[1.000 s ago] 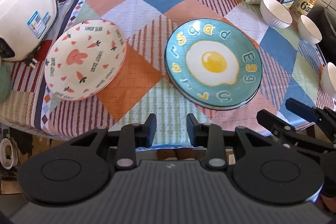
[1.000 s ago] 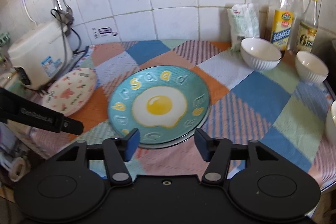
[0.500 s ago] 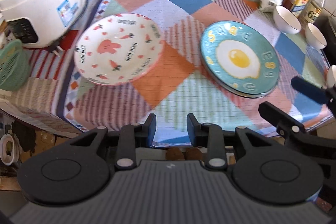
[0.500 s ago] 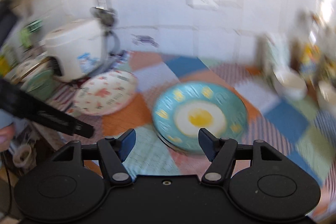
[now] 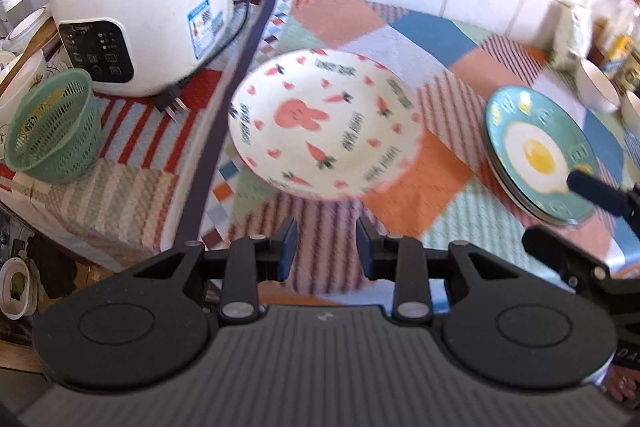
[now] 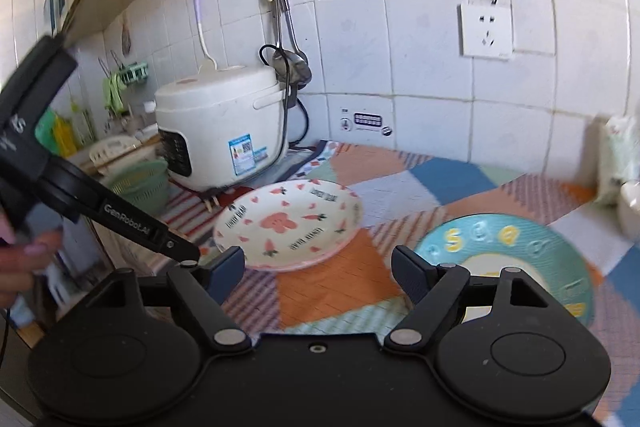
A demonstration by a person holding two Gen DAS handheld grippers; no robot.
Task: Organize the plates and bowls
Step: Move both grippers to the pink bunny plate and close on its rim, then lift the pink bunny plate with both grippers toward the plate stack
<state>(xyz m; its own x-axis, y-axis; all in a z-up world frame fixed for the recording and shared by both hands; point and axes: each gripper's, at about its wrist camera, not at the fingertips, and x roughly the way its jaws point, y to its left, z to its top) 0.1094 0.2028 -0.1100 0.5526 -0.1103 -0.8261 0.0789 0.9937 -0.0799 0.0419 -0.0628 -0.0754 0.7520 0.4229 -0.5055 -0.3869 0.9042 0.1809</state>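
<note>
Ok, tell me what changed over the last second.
Both grippers swung left, toward the rabbit plate. The right gripper has just been opening, nothing between its fingers. The left gripper stayed narrowly open and empty. Rabbit plate and egg plate haven't moved.

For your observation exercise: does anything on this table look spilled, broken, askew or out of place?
Nothing stands out. The rabbit plate and egg plate lie flat and whole on the patchwork cloth, with no spills visible.
</note>
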